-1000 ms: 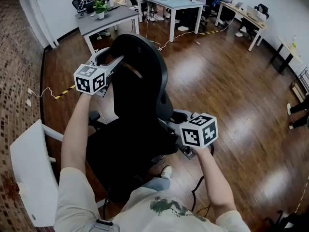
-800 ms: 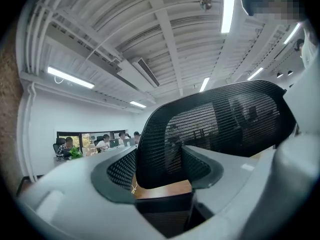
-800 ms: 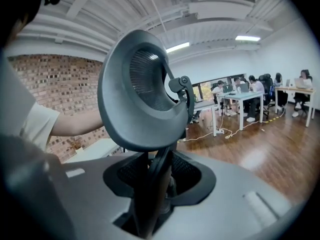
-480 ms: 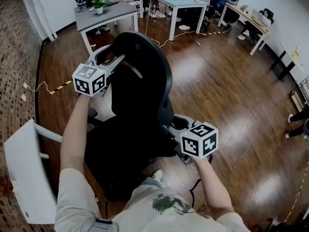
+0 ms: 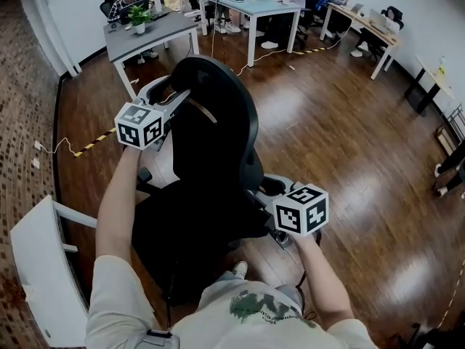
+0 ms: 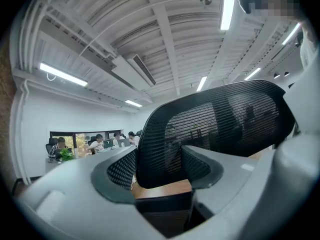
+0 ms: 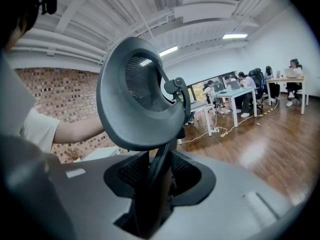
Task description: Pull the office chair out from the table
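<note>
The black office chair [image 5: 211, 144] stands on the wood floor just in front of me, its back towards me. My left gripper [image 5: 180, 99] is closed on the left edge of the mesh backrest [image 6: 210, 129], which fills the space between its pads [image 6: 112, 171]. My right gripper [image 5: 267, 189] is low at the chair's right side. In the right gripper view the dark stem [image 7: 156, 176] under the grey armrest pad [image 7: 135, 99] sits pinched between the jaws, which have just been closing on it. The white table [image 5: 43, 267] lies at the lower left, apart from the chair.
A grey desk [image 5: 145, 31] with a potted plant [image 5: 139, 17] stands beyond the chair. White desks [image 5: 254, 6] with seated people line the back. A cable and striped tape [image 5: 91, 142] run across the floor on the left. Brick wall on the far left.
The chair and both grippers have shifted a little together across the floor. Both grips have stayed where they were on the chair.
</note>
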Available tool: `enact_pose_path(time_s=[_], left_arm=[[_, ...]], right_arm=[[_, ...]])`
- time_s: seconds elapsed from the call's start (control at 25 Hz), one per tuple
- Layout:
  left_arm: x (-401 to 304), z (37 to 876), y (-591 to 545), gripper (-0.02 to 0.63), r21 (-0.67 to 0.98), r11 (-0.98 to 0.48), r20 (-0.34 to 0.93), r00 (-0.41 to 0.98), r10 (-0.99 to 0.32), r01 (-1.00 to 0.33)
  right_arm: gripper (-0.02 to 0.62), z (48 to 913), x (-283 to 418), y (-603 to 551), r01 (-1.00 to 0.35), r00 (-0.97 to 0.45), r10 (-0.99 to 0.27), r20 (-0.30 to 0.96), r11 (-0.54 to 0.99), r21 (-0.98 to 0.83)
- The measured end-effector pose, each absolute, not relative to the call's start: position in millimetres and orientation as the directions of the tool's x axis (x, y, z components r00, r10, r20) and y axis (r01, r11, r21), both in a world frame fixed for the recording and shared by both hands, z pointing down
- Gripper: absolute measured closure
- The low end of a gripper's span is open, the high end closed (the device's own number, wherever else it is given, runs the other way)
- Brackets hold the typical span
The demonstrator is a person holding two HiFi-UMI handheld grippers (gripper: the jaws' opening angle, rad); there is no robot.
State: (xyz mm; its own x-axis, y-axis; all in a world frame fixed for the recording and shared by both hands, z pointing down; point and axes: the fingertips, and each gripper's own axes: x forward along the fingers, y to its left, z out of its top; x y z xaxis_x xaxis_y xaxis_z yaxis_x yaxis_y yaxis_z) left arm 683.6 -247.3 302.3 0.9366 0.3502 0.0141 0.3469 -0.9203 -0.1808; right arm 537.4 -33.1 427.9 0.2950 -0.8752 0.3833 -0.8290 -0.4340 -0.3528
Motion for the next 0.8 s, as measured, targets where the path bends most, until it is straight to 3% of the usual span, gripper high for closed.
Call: enact_pose_path(time_s=[0.4, 0.48, 0.56, 0.8], left_arm=[[682.9, 305.7, -238.1, 0.318, -0.151, -0.938, 0.026, 0.95, 0.311, 0.311], [674.2, 309.1, -239.2, 0.318, -0.145, -0.947, 0.03, 0.958, 0.285, 0.287], [661.9, 311.6, -235.4, 0.318, -0.151, -0.956, 0.032, 0.968, 0.249, 0.251], [604.6, 295.3, -221.9, 0.318, -0.161, -0.978, -0.022, 0.99, 0.137, 0.132]], right_arm=[[0.435, 427.1, 538.7, -25.6, -0.86, 0.28, -0.888, 0.366, -0.401, -0.316], [0.423, 427.3, 539.3, -23.0, -0.868, 0.289, -0.888, 0.358, -0.401, -0.293], [0.36, 427.2, 541.6, -14.1, -0.881, 0.311, -0.883, 0.352, -0.406, -0.24], [0.36, 413.3, 536.2, 11.8, -0.898, 0.341, -0.889, 0.306, -0.405, -0.174]])
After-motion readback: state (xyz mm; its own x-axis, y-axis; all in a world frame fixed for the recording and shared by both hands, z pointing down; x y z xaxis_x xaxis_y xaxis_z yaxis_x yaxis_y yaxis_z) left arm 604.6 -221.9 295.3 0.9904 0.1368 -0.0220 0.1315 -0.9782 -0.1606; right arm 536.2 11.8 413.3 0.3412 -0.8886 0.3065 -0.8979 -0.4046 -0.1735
